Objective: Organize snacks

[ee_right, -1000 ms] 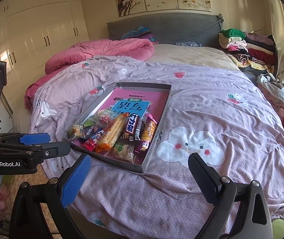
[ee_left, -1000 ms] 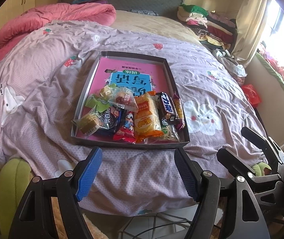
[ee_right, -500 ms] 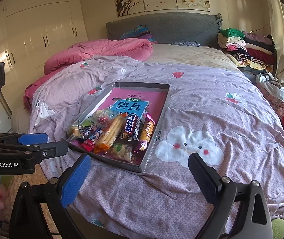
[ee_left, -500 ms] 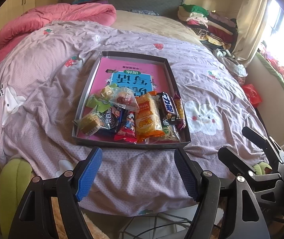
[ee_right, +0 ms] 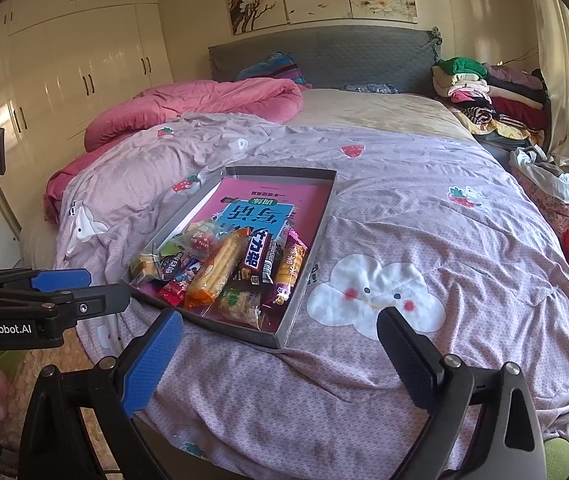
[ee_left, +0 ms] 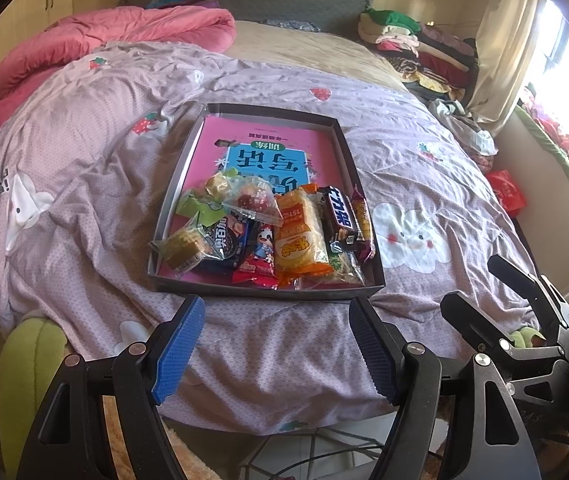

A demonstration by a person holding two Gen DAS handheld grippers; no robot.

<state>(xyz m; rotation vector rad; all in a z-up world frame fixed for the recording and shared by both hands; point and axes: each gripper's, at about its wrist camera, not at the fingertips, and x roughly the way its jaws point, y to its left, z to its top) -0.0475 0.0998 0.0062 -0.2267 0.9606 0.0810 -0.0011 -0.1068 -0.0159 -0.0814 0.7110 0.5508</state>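
Note:
A shallow grey box (ee_left: 348, 148) (ee_right: 308, 256) with a pink printed bottom lies on the lilac bed cover. Several wrapped snacks are piled at its near end: an orange cracker pack (ee_left: 298, 236) (ee_right: 216, 268), a dark chocolate bar (ee_left: 340, 216) (ee_right: 258, 258), a clear candy bag (ee_left: 252, 200), a red pack (ee_left: 258, 258). My left gripper (ee_left: 276, 328) is open and empty, just short of the box's near edge. My right gripper (ee_right: 280, 340) is open and empty, near the box's near right corner. Each gripper shows at the edge of the other's view.
The lilac cover (ee_right: 424, 216) with a white cloud print (ee_right: 376, 296) spreads right of the box. A rolled pink duvet (ee_right: 204, 108) lies at the back left, stacked clothes (ee_right: 492, 96) at the back right. A green plush (ee_left: 24, 356) sits at the bed's near left edge.
Both views have tilted up slightly, so the box sits a little lower and nearer in the frames. Both grippers stay open. The snacks have not moved.

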